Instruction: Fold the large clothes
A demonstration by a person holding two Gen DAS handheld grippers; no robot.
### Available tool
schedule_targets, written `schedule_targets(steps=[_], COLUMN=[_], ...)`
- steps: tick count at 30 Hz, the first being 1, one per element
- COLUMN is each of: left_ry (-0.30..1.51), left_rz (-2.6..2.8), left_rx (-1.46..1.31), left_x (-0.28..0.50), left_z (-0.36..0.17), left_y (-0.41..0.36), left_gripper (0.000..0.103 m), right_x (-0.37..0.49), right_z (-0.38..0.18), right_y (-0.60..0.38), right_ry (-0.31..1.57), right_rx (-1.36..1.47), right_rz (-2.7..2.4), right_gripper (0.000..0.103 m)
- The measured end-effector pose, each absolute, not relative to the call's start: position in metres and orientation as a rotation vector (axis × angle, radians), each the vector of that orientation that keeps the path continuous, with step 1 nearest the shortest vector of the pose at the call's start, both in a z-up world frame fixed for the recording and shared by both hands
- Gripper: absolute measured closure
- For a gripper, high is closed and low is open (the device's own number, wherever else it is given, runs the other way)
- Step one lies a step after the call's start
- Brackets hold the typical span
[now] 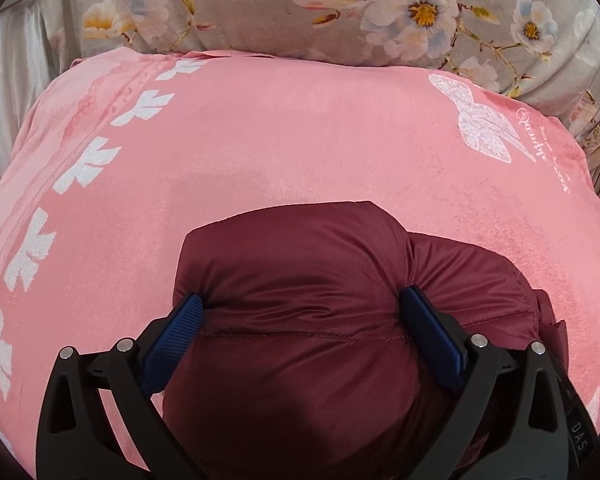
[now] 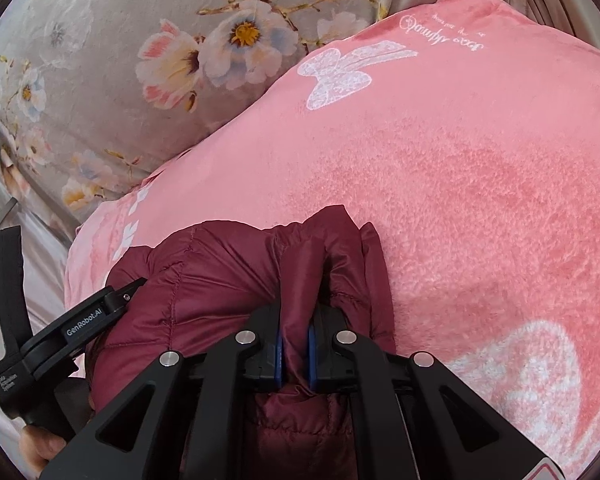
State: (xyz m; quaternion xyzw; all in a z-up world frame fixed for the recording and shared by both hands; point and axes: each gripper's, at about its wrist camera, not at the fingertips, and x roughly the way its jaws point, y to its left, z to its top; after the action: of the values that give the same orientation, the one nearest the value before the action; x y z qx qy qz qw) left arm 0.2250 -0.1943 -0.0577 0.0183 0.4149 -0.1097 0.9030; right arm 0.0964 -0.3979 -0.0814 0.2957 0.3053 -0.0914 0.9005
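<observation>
A maroon quilted puffer jacket (image 1: 296, 248) lies bunched on a pink plush blanket (image 1: 300, 128). My left gripper (image 1: 300, 300) straddles a puffy roll of it with its jaws spread wide. The fabric bulges up between the blue pads (image 1: 428, 332) and touches them on both sides. In the right wrist view the same jacket (image 2: 204, 280) sits at the blanket's (image 2: 460, 168) near left edge. My right gripper (image 2: 296, 344) is shut on a thin upright fold of the jacket. The left gripper's black body (image 2: 88, 316) rests on the jacket's left side, and a person's hand (image 2: 40, 448) holds it.
Beyond the blanket a grey floral bedsheet (image 1: 260, 8) covers the bed; the right wrist view has the sheet (image 2: 100, 60) at upper left. The blanket carries white butterfly prints (image 1: 480, 120) and a row of white leaf prints (image 1: 88, 164). Pale satin fabric (image 2: 16, 280) lies at the left.
</observation>
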Motion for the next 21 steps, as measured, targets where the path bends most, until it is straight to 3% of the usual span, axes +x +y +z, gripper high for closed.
schedule_targets(steps=[21], left_ry=[0.782], left_rz=[-0.181], left_rx=[0.094], left_x=[0.2188], left_z=[-0.0695], left_y=[-0.2031], left_gripper=[0.005], right_x=[0.0987], right_z=[-0.0869], right_y=[-0.3988], right_ry=[0.625], right_rx=[0.617], right_rz=[-0.184], right_gripper=[0.099])
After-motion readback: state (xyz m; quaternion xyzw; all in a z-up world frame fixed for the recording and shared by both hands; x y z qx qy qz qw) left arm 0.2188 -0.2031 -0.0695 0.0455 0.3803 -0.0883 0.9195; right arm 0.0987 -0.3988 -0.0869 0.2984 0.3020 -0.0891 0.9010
